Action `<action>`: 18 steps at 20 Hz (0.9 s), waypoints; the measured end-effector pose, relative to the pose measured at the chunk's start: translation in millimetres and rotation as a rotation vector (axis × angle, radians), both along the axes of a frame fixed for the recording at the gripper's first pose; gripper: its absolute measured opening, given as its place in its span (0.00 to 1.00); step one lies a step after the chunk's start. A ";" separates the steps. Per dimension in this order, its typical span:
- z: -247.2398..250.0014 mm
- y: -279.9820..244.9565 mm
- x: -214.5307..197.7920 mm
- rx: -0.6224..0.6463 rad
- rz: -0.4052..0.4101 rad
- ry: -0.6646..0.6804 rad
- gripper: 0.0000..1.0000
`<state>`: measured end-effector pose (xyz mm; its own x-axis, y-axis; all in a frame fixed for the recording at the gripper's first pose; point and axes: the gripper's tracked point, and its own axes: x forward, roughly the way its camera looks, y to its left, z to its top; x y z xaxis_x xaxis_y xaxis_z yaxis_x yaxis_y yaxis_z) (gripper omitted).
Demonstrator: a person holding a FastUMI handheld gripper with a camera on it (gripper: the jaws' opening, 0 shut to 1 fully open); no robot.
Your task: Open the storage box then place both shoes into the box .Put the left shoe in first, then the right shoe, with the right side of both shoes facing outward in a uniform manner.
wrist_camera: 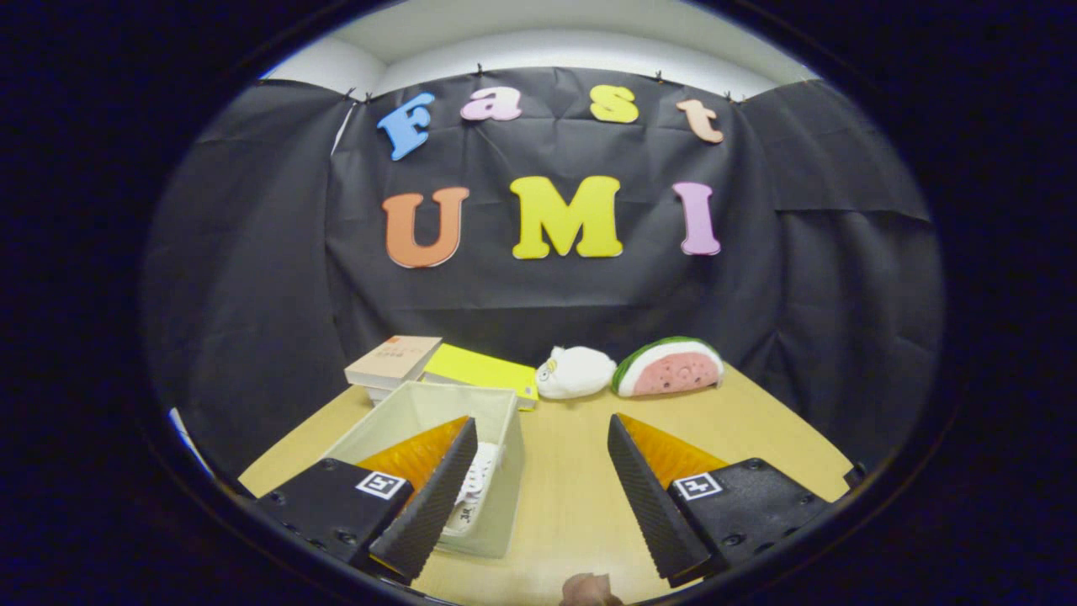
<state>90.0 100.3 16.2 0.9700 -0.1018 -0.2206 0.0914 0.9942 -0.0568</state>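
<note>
The storage box (471,421) is a pale, translucent, rectangular bin with no lid on it, sitting on the light wooden counter (572,488) in the lower left of the frame. Its long axis runs away from the camera toward the black cloth wall, so one short end faces the viewer and the other points at the books behind it. Inside, close to its right-hand wall, lies a white shoe (476,484) with a perforated upper; most of it is hidden by the tool's left finger, so which way its toe points cannot be told, though what shows seems to lie lengthwise along the box. The tool (534,484) hangs released, its two ribbed fingers spread wide with bare counter between them and nothing gripped; the left finger overlaps the box opening, the right finger is over open counter well to the box's right. Just beyond the box's far end sit a tan book (394,360) stacked on others and a yellow book (481,370) lying flat beside it. Further right, near the wall, a white plush toy (576,372) rests touching or just beside a watermelon-slice plush (670,367). At the bottom centre of the frame, a small bit of a fingertip (589,589) shows.
</note>
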 end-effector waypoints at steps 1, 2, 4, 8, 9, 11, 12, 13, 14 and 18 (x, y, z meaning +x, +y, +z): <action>-0.6 -3.6 -7.6 -0.005 -0.005 -0.031 1.00; 2.1 -9.7 -14.2 -0.015 -0.007 -0.068 1.00; 4.1 -24.9 -23.8 -0.042 -0.030 -0.120 1.00; -1.4 -39.6 -37.3 -0.055 -0.045 -0.160 1.00; -1.4 -40.1 -40.3 -0.038 -0.037 -0.170 1.00; 3.5 -31.2 -44.7 -0.009 0.022 -0.208 1.00; 6.3 -33.0 -47.9 -0.014 0.026 -0.223 1.00; 8.4 -38.4 -51.1 -0.030 0.019 -0.236 1.00; 9.8 -41.3 -53.9 -0.040 0.011 -0.239 1.00; 9.7 -35.8 -64.5 -0.049 0.010 -0.208 1.00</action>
